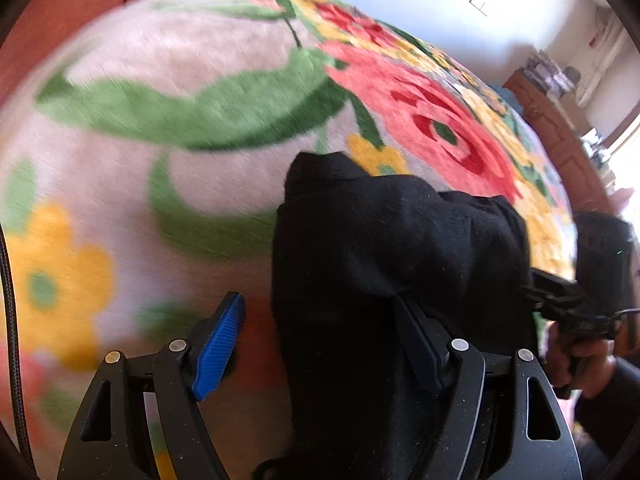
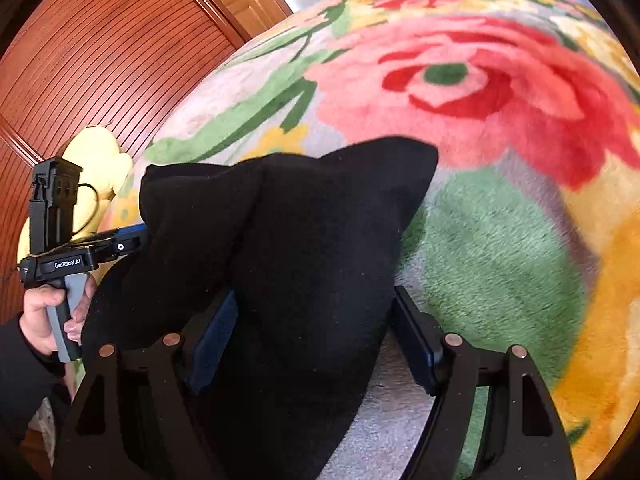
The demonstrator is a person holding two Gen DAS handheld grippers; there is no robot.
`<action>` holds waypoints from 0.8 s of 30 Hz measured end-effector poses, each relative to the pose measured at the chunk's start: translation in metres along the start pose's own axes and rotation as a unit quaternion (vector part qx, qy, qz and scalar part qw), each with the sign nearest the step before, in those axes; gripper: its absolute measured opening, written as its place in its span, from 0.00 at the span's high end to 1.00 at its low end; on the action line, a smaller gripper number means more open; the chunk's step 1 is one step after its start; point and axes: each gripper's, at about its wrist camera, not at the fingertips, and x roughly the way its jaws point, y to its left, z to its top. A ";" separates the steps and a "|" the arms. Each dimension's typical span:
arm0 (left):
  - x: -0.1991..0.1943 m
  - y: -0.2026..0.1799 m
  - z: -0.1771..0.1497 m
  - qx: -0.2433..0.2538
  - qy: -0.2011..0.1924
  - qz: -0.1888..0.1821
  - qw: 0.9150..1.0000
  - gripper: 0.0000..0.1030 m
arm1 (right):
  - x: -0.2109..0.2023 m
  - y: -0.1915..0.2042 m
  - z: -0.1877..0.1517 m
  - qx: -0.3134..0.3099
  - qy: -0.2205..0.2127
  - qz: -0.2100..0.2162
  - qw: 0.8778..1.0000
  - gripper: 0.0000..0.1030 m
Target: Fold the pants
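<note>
the black pants (image 2: 280,264) lie bunched on a flowered blanket (image 2: 500,240), which looks to cover a bed. the left gripper (image 1: 320,344) stands with jaws wide: one blue pad is bare and clear of the cloth, while the pants drape over the other finger. the right gripper (image 2: 316,340) also stands spread, with cloth lying loose between the pads and nothing pinched. by the look of it, a fold has just been laid down and let go. whether the bundle is finished cannot be told; smoothing or a last fold may remain.
</note>
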 end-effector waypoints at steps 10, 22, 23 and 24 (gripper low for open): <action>0.009 -0.007 0.009 0.001 0.051 -0.025 0.998 0.63 | 0.001 0.012 -0.001 -0.022 0.016 0.007 1.000 0.64; -0.113 -0.043 -0.031 0.016 -0.087 -0.019 0.996 0.81 | -0.085 0.107 -0.006 -0.114 -0.081 -0.016 0.990 0.70; -0.127 -0.046 -0.037 0.024 -0.099 -0.018 0.995 0.81 | -0.094 0.120 -0.006 -0.126 -0.089 -0.014 0.988 0.70; -0.140 -0.046 -0.042 0.026 -0.111 -0.014 0.993 0.81 | -0.101 0.134 -0.005 -0.137 -0.095 -0.010 0.986 0.70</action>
